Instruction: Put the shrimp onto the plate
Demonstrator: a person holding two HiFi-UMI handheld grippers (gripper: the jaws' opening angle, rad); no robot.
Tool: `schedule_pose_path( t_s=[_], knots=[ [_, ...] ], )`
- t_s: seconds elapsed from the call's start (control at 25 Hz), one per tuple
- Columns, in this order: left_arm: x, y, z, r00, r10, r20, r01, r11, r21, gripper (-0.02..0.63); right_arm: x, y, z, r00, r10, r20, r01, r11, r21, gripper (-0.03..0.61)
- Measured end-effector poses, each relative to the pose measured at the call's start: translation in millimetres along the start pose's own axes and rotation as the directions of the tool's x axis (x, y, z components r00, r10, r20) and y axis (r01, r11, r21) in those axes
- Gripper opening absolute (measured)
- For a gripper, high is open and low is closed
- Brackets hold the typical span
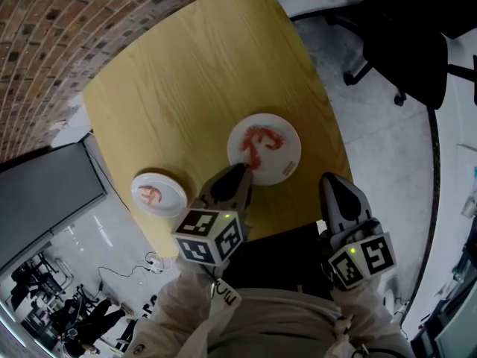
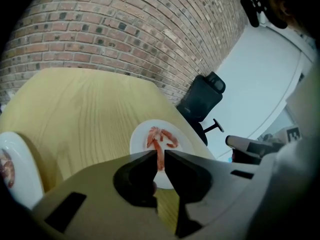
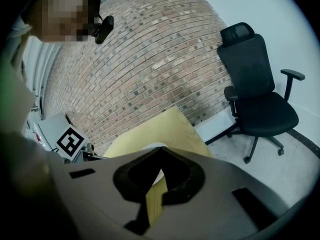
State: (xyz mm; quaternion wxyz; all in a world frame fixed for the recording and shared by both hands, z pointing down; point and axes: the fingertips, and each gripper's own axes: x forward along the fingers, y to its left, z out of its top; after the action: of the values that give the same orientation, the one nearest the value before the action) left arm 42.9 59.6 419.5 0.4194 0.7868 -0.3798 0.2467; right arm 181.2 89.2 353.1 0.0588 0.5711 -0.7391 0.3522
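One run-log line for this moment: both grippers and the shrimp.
left gripper: shut on shrimp at large plate's rim | right gripper: shut, empty | large plate: more shrimp | small plate: one shrimp

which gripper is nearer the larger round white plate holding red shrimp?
Left. The left gripper sits at the larger round white plate's near rim, shut on a red shrimp. The right gripper hangs apart, to the plate's right, at the yellow wooden table's edge.
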Motion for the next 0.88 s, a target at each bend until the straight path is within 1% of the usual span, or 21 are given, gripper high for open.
schedule_pose_path(
  t_s=[0.2, 0.44, 0.72, 0.88],
  knots=[
    [-10, 4, 3, 0.999, 0.025, 0.024, -0.026, 1.0, 0.005, 0.031, 5, 7, 3, 1.0, 0.021, -0.003, -0.021, 1.0, -0.01, 0.023],
    [-31, 22, 5, 0.996, 0.063, 0.058, -0.062, 0.998, -0.026, 0.031, 16, 32, 4, 0.997, 0.07, -0.02, -0.071, 0.997, -0.038, 0.024],
    [-68, 62, 3, 0.985, 0.136, 0.107, -0.131, 0.99, -0.058, 0.031, 44, 76, -2, 0.986, 0.151, -0.066, -0.156, 0.985, -0.077, 0.023],
    [-91, 90, -4, 0.978, 0.176, 0.11, -0.168, 0.983, -0.079, 0.057, 58, 102, -9, 0.977, 0.191, -0.097, -0.2, 0.975, -0.093, 0.023]
  ],
)
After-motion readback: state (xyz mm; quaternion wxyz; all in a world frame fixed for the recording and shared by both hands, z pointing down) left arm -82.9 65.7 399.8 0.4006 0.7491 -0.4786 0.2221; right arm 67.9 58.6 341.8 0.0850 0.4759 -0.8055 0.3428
